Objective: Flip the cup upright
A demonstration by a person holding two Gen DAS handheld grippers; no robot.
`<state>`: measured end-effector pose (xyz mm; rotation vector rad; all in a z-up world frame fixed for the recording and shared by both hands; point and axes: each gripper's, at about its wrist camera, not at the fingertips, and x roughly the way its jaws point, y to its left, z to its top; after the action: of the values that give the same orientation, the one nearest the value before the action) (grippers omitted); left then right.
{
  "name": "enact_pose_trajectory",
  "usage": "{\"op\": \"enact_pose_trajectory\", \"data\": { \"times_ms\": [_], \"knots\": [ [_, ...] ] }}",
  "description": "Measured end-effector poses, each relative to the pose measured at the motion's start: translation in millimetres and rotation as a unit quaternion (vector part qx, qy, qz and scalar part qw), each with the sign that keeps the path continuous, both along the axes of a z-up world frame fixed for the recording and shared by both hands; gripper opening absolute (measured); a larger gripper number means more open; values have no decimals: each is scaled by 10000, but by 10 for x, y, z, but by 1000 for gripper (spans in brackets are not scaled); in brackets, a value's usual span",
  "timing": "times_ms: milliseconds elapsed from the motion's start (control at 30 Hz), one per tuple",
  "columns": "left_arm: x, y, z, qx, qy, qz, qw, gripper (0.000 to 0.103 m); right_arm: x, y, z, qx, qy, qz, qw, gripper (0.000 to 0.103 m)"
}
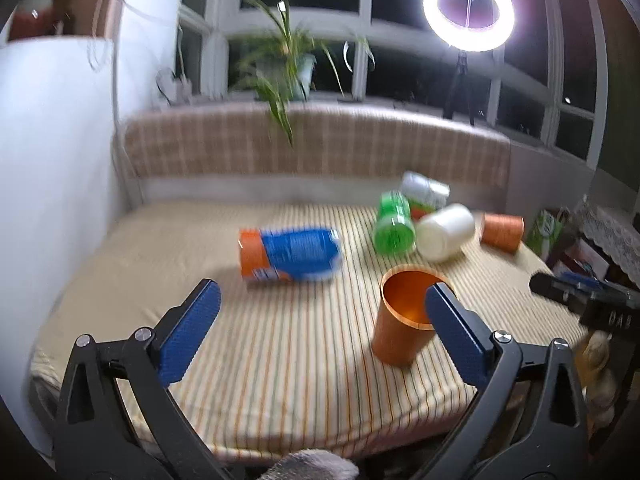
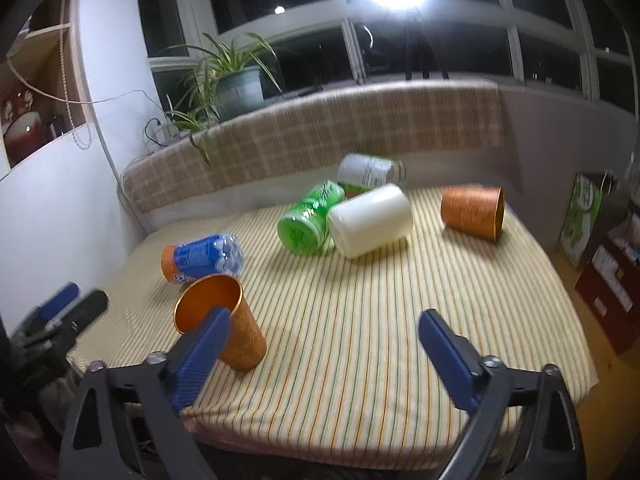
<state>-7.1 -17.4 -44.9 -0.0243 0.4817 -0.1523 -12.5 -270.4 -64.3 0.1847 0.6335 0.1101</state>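
An orange cup (image 1: 404,316) stands upright, mouth up, on the striped mattress (image 1: 280,344); it also shows in the right wrist view (image 2: 224,324). A second orange cup (image 1: 502,231) lies on its side at the far right, seen too in the right wrist view (image 2: 474,214). My left gripper (image 1: 322,300) is open and empty; its right finger overlaps the upright cup's rim in the view. My right gripper (image 2: 324,332) is open and empty, the upright cup behind its left finger.
A blue-and-orange bottle (image 1: 290,255), a green bottle (image 1: 394,224), a white jar (image 1: 446,232) and a white-labelled bottle (image 1: 424,190) lie on the mattress. A checked cushion (image 1: 312,144) backs it, a white wall (image 1: 52,160) stands left. Boxes (image 2: 608,272) stand right.
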Motion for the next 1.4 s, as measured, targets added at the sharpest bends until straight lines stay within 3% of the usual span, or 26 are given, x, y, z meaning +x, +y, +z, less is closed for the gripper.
{"op": "enact_pose_trajectory", "data": {
  "times_ms": [133, 533, 1400],
  "knots": [
    [-65, -33, 132, 135, -241, 9, 9996, 103, -41, 18, 58, -58, -207, -100, 9997, 103],
    [-140, -147, 250, 381, -540, 54, 9978, 103, -24, 10, 40, -17, -156, -145, 9998, 103],
    [-77, -114, 240, 339, -455, 77, 9984, 103, 56, 16, -16, 19, -47, -140, 9999, 103]
  ]
}}
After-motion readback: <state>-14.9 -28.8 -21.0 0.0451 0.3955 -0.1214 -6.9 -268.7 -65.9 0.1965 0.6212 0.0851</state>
